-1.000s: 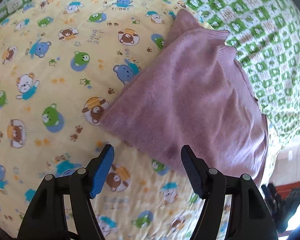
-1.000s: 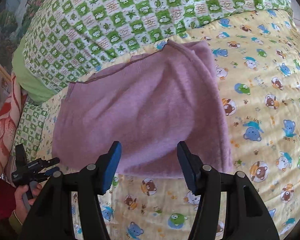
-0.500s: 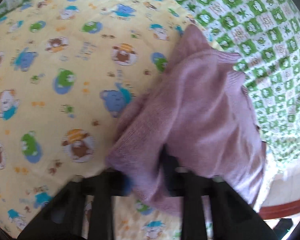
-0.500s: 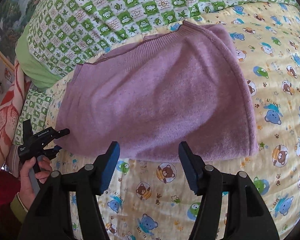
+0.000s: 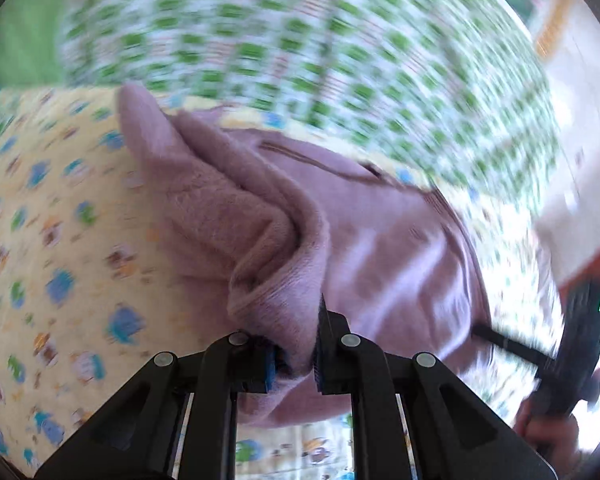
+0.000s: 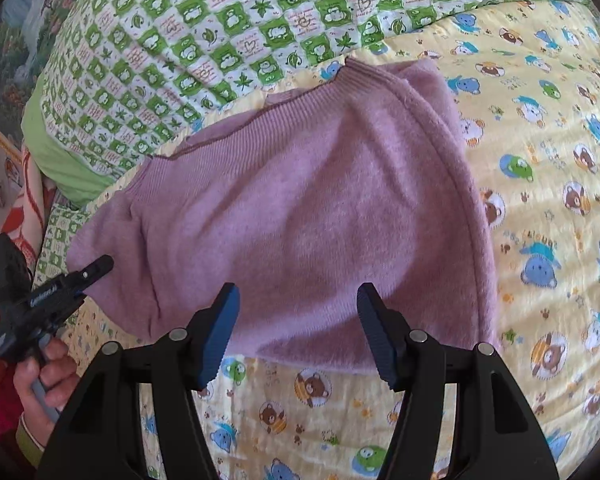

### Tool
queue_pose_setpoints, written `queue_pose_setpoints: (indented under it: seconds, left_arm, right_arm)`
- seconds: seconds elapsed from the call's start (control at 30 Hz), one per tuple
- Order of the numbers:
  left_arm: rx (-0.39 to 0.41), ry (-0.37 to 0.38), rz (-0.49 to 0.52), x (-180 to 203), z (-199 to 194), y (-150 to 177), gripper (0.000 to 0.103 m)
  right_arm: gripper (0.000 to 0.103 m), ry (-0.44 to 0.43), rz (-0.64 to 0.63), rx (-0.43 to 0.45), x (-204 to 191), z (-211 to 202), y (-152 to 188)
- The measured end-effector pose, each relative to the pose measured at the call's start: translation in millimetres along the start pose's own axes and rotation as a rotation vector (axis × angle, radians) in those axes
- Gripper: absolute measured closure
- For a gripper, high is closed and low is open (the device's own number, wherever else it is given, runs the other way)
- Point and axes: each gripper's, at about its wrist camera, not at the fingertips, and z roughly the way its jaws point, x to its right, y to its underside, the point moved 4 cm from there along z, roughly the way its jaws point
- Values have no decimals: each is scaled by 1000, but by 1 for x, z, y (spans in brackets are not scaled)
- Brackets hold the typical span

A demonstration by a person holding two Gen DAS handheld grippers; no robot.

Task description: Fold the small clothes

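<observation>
While the left claw (image 5: 296, 356) sits at six o'clock in its own blurred view, its jaws are clamped on a bunched corner of the purple garment (image 5: 260, 232), and the pinched fleece rises from between them toward twelve o'clock as a thick fold. Beyond that fold the rest of the garment spreads toward three o'clock over the yellow bear-print quilt (image 5: 60, 240). At four o'clock the other black tool shows as a smear (too blurred to read its jaws from here). Farther off, from ten to two o'clock, lies the green checked quilt (image 5: 300, 40).

From the right wrist view, the right claw (image 6: 298, 332) stands at six o'clock with its blue-padded fingers (image 6: 220, 332) spread apart and nothing between them, poised just over the near hem of the garment (image 6: 300, 208). The garment lies across the yellow quilt (image 6: 539, 200), its ribbed edge toward eleven o'clock, close to the green checked quilt (image 6: 220, 20). At eight o'clock a hand (image 6: 40, 376) grips a black tool handle.
</observation>
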Motion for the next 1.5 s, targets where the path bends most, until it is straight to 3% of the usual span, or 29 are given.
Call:
queue_pose_setpoints:
  seconds: [0.27, 0.43, 0.63, 0.73, 0.97, 1.1, 1.17, 1.23, 1.27, 1.5]
  left_arm:
    - [-93, 19, 136, 43, 45, 31, 91]
    - [-108, 31, 115, 37, 52, 36, 91]
    - [-114, 45, 81, 29, 54, 32, 91]
    - [-116, 50, 61, 26, 55, 30, 91]
    - [-112, 51, 40, 17, 53, 30, 91]
    - [-114, 46, 38, 17, 53, 31, 91]
    - [-112, 40, 38, 15, 51, 31, 91]
    - [-109, 39, 37, 14, 49, 30, 91]
    - [-110, 40, 38, 14, 48, 29, 91]
    - [-103, 96, 50, 35, 29, 20, 91]
  right_arm:
    - [41, -71, 18, 23, -4, 6, -48]
    - [41, -131, 7, -8, -18, 30, -69]
    - [40, -330, -18, -122, -62, 80, -90]
    - [29, -420, -33, -221, -88, 111, -97]
    - [25, -512, -71, -310, -135, 156, -108]
    - [25, -504, -84, -330, -149, 176, -117]
    - [36, -522, -74, -339, -153, 183, -121]
    - [73, -524, -75, -350, -157, 186, -123]
    - [85, -510, -83, -349, -159, 185, -124]
    - [87, -471, -140, -279, -156, 151, -133]
